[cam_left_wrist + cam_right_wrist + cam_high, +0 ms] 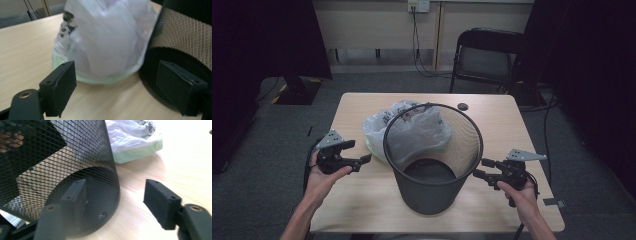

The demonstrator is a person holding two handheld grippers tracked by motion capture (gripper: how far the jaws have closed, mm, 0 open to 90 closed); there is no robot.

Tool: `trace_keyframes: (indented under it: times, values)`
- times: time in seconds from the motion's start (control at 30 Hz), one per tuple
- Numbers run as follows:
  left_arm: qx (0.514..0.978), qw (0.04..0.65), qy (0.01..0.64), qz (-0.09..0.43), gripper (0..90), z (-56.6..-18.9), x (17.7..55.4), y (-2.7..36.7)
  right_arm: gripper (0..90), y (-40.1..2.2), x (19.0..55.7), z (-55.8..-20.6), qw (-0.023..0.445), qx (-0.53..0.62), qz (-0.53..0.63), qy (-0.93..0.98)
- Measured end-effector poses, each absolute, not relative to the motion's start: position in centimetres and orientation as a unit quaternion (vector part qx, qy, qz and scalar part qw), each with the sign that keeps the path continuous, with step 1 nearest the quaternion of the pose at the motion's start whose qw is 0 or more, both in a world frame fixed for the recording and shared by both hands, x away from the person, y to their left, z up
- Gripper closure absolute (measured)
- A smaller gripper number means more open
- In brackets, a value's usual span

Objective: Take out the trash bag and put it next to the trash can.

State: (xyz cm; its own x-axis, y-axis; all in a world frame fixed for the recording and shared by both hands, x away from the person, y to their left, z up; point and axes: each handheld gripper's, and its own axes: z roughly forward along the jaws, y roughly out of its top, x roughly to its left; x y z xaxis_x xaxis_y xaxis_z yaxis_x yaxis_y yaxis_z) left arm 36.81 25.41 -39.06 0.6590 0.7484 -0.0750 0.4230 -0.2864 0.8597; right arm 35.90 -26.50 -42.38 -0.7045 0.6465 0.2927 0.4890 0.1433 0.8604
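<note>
Bag not yet in bin.
We see both tongs spread, empty: left gripper (365,159) nears bag (407,127); right gripper (480,168) beside bin (432,192), centre frame.

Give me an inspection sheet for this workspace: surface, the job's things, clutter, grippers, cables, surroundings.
Surface: light wooden table, bare around the items.
Job's things: black mesh wastebasket stands upright mid-table, nothing seen inside; crumpled white plastic bag lies on the table behind and to its left, touching it or nearly so.
Clutter: small dark round spot near the table's far edge.
Grippers: left gripper open, pointing at the gap between bag and basket, holding nothing; right gripper open, beside the basket wall, no pad pressing on it.
Cables: wall cables hang from a socket; one cable runs down right of the table.
Surroundings: folding chair behind the table, grey carpet, dark curtains both sides.
</note>
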Motion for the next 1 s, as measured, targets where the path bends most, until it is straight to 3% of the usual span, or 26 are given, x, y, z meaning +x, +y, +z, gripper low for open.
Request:
trace_keyframes:
  times: [0.23, 0.47, 0.77, 1.0]
  values:
    - [0.796, 0.468, 0.348, 0.166, 15.5, -39.8, 33.4, 24.1, 28.5, -26.4, 35.8, -42.7, 0.08, 0.39, 0.523, 0.753]
    - [0.807, 0.421, 0.379, 0.166, 15.5, -42.0, 31.1, 22.8, 25.5, -26.4, 35.5, -43.1, 0.083, 0.403, 0.51, 0.755]
    - [0.817, 0.384, 0.407, 0.14, 15.6, -45.2, 30.4, 21.9, 16.8, -25.8, 34.0, -44.2, 0.105, 0.401, 0.467, 0.781]
    - [0.822, 0.349, 0.421, 0.158, 15.6, -48.0, 30.8, 22.3, 19.1, -25.0, 34.3, -47.0, 0.107, 0.418, 0.395, 0.811]
